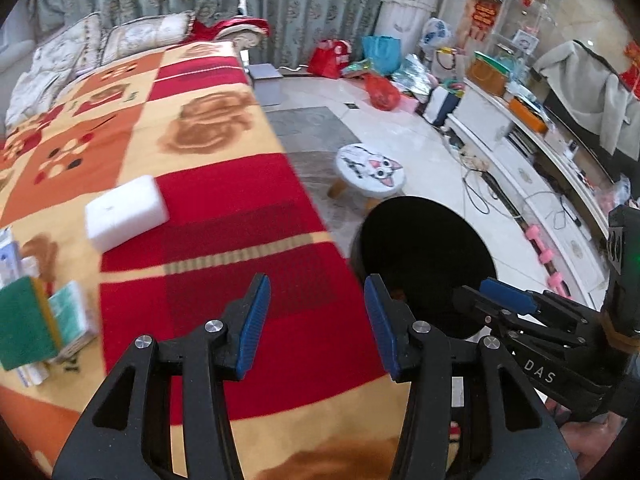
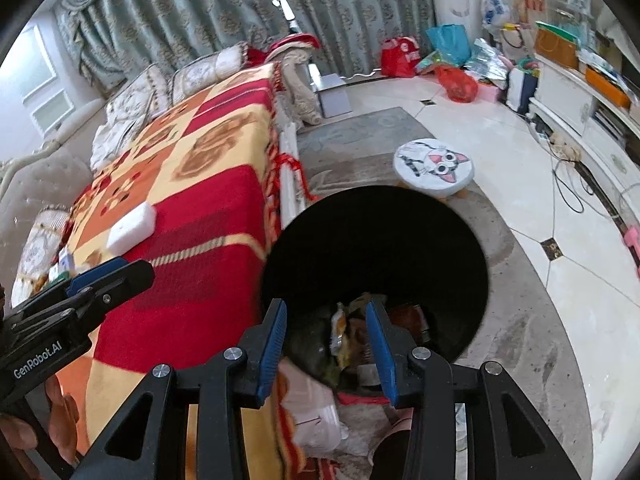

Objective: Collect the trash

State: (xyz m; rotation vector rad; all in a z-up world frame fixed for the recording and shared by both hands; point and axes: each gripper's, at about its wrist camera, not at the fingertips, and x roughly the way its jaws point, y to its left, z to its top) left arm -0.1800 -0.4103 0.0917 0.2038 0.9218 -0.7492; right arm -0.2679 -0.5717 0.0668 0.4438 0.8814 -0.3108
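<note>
Left gripper (image 1: 316, 326): jaws partly apart with nothing between them, hanging over the red field of the blanket (image 1: 224, 216) at the bottom centre of the left wrist view.
Right gripper (image 2: 326, 344): jaws partly apart and empty, poised over the mouth of the black bin (image 2: 400, 240) at lower centre of the right wrist view; wrappers lie inside the bin.
Trash left on the blanket: a white foam block (image 1: 126, 212) at centre left of the left wrist view, and a green sponge (image 1: 26, 322) with small packets at the left edge.
Direction to the block: up and to the left of the left gripper, well apart.
Long axis of the block: running from lower left to upper right in the frame, slanted against the gripper's line.
Nearer hand: the left, in my judgement; the right sits over the bin, farther from the block.
Likely next move: left gripper reaches to the block, wrist turned so the pads close across its short side.
</note>
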